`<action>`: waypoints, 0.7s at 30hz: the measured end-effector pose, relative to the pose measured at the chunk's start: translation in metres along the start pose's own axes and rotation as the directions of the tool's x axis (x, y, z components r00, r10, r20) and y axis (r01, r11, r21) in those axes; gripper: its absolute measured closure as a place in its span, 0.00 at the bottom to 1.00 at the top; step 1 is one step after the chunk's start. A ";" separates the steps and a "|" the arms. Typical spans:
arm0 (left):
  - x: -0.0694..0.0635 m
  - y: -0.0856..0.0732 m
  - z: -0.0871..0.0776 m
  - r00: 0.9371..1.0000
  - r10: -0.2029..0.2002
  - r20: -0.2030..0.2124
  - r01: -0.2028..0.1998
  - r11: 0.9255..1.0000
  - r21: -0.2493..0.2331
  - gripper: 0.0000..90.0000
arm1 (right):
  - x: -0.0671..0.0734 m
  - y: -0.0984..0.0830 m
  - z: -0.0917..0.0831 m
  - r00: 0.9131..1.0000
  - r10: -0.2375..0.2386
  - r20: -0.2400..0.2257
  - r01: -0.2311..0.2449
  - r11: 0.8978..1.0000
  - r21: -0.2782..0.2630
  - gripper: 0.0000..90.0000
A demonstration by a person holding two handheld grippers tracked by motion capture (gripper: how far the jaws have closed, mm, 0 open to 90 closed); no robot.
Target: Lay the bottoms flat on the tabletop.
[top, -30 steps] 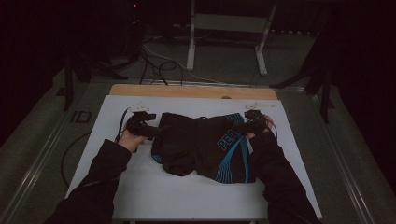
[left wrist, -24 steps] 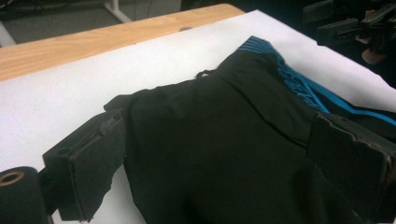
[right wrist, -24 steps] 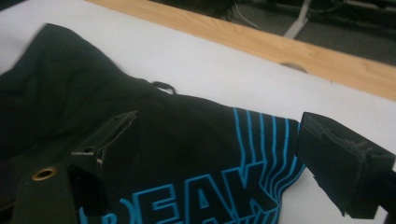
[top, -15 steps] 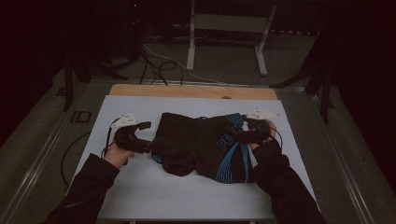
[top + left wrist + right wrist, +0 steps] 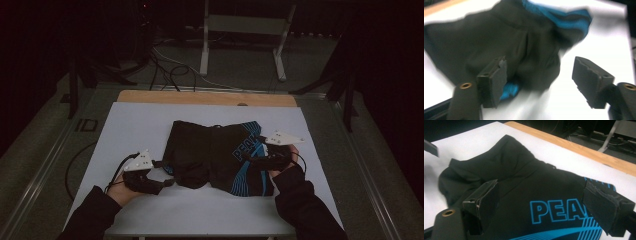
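Left gripper [image 5: 162,184] at near-left hem of black shorts [image 5: 215,155] — jaws have just been closing, still apart, cloth edge between them, not yet pinched. Right gripper [image 5: 250,159] over blue-striped side, jaws spread, nothing held. Shorts lie flat mid-table [image 5: 130,125]. Step, as judged: approach for grasp, likely fold. Next — both pairs of jaws must close on fabric edge before lift.

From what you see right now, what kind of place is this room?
Probably a lab or recording studio, not a home. A white table stands in a dark room, loose cables run over the floor, and a metal stand waits behind. Black shorts lie spread on it.
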State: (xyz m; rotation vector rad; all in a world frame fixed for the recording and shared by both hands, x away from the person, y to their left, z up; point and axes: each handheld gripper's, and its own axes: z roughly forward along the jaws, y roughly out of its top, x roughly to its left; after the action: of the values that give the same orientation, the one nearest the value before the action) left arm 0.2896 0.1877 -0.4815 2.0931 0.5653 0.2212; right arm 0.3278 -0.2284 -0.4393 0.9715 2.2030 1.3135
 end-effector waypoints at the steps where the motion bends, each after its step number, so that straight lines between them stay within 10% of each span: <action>1: 0.002 -0.004 0.000 1.000 -0.002 -0.015 0.003 1.000 0.014 0.37 | 0.002 -0.002 -0.002 1.000 -0.001 -0.006 0.001 1.000 -0.003 0.17; 9: 0.009 -0.023 0.008 0.996 0.050 -0.079 -0.040 0.992 0.121 0.55 | 0.044 -0.006 0.005 0.984 0.000 -0.178 -0.003 1.000 -0.015 0.17; 18: 0.010 -0.014 0.022 0.994 0.076 -0.078 -0.067 0.991 0.114 0.58 | 0.097 -0.003 0.041 0.927 -0.018 -0.373 0.038 0.998 0.047 0.17; 21: 0.015 -0.013 0.034 0.992 0.097 -0.086 -0.082 0.984 0.156 0.63 | 0.120 -0.009 0.053 0.915 -0.060 -0.399 0.089 0.994 0.055 0.36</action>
State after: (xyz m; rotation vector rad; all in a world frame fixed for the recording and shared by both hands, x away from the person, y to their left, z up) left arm 0.3113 0.1752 -0.5124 2.2681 0.5590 0.3384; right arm 0.2768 -0.1117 -0.4711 0.6788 2.5754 1.5121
